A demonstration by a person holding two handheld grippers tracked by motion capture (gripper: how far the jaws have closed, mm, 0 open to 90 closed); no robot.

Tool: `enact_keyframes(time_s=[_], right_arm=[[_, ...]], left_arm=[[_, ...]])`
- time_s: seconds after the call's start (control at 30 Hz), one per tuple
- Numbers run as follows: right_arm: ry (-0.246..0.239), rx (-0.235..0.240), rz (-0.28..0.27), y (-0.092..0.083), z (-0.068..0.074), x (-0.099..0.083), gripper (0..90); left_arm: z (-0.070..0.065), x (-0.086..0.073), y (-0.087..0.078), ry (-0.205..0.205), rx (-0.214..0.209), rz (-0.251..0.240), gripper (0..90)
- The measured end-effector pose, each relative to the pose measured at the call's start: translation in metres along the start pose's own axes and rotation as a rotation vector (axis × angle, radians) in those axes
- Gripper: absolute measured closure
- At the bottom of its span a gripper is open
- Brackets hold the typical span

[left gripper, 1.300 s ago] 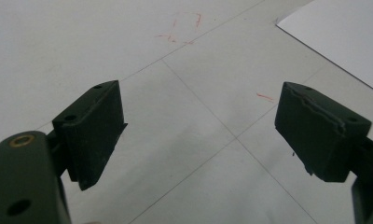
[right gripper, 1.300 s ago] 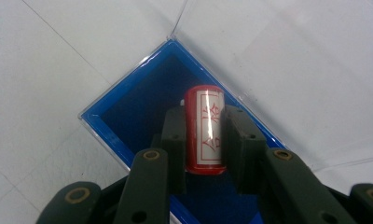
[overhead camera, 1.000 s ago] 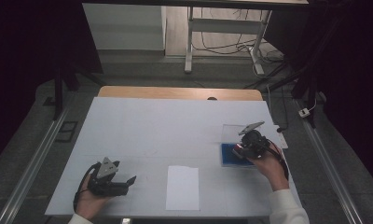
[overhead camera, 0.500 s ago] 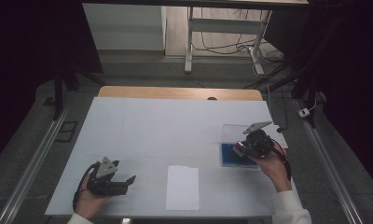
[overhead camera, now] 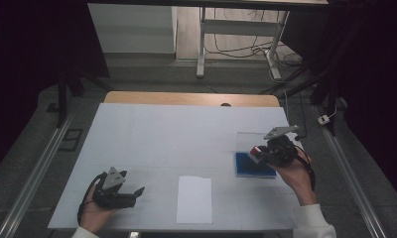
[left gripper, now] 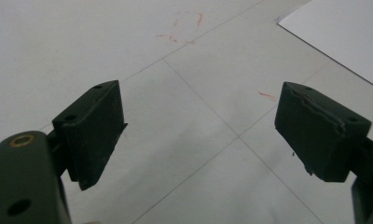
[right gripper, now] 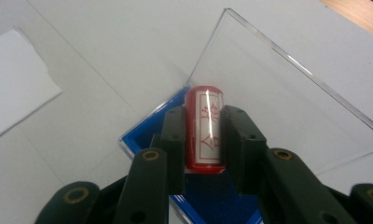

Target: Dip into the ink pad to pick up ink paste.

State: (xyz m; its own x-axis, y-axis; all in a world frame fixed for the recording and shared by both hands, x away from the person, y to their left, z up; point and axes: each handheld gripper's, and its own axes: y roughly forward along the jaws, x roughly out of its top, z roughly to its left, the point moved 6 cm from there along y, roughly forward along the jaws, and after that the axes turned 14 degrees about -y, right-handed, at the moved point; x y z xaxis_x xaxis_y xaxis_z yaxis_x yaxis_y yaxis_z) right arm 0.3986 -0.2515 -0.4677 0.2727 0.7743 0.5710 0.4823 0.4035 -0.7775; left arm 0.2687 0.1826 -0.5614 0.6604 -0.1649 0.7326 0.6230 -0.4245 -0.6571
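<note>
A red cylindrical stamp (right gripper: 204,128) with a white label of red characters sits clamped between my right gripper's (right gripper: 203,140) jaws. In the high view the right gripper (overhead camera: 260,152) holds the stamp (overhead camera: 254,149) just above a blue ink pad (overhead camera: 255,166) in a clear case whose lid (right gripper: 278,102) stands open behind it. My left gripper (overhead camera: 133,193) rests at the table's front left, its jaws wide apart with nothing between its pads (left gripper: 98,126). A white sheet of paper (overhead camera: 194,198) lies between the two hands.
The white table top (overhead camera: 176,134) has faint grid lines and small red pen marks (left gripper: 184,28). A wooden strip (overhead camera: 186,98) runs along the far edge. Metal rails flank the table, and cables and a stand lie on the floor beyond.
My right gripper has lifted off the blue ink pad with the stamp in it and shifted slightly right. The left gripper has stayed put.
</note>
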Motion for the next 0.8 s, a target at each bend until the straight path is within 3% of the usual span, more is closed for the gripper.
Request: enact_keyframes(time_s=[0.37, 0.57, 0.8], right_arm=[[-0.045, 0.028, 0.090, 0.024, 0.007, -0.003, 70.1], [-0.031, 0.035, 0.153, 0.041, 0.005, -0.013, 70.1], [0.004, 0.043, 0.186, 0.041, 0.004, -0.013, 70.2]], left_arm=[[0.000, -0.001, 0.001, 0.000, -0.001, 0.004, 15.9], [0.000, -0.001, 0.001, 0.003, 0.000, 0.007, 15.9], [0.000, 0.000, 0.001, 0.000, -0.001, 0.006, 15.9]])
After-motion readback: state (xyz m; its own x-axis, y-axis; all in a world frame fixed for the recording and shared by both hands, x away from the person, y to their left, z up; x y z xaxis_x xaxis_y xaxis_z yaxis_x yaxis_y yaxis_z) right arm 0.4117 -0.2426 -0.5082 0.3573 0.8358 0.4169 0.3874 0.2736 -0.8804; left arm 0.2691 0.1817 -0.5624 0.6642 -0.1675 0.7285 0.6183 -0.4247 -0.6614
